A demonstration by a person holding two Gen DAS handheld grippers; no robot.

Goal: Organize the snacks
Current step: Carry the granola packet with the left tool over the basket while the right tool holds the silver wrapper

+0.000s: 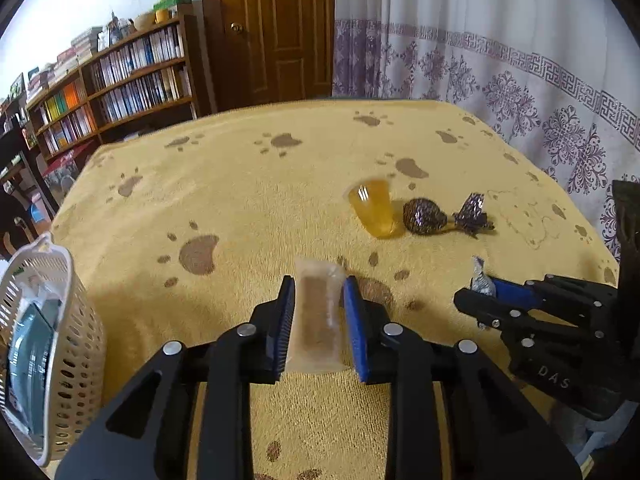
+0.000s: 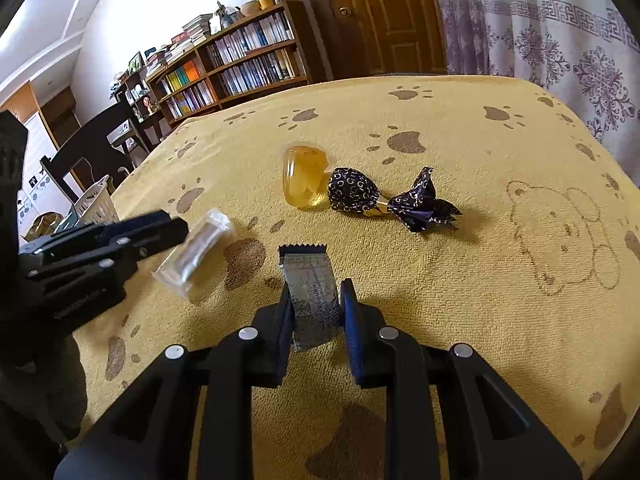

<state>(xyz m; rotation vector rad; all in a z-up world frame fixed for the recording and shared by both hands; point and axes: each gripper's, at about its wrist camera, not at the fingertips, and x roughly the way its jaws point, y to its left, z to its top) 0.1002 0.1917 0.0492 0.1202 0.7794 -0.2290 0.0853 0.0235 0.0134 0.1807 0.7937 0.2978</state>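
Observation:
My left gripper (image 1: 318, 292) is shut on a clear-wrapped brown snack bar (image 1: 318, 320), held just above the yellow paw-print cloth (image 1: 240, 208); the same bar (image 2: 196, 248) shows in the right wrist view at the tip of the left gripper (image 2: 180, 226). My right gripper (image 2: 316, 290) is shut on a silver patterned packet (image 2: 312, 292), seen from the left as a silver packet (image 1: 482, 280) in the right gripper (image 1: 476, 292). A yellow jelly cup (image 1: 374, 208) (image 2: 304, 178) lies on its side beside a dark twisted-wrapper candy (image 1: 426, 216) (image 2: 352, 196).
A white perforated basket (image 1: 60, 340) (image 2: 94, 200) with a blue-grey pack inside stands at the left edge of the cloth. Bookshelves (image 1: 120, 80), a wooden door (image 1: 276, 28) and a patterned curtain (image 1: 500, 60) lie beyond the table.

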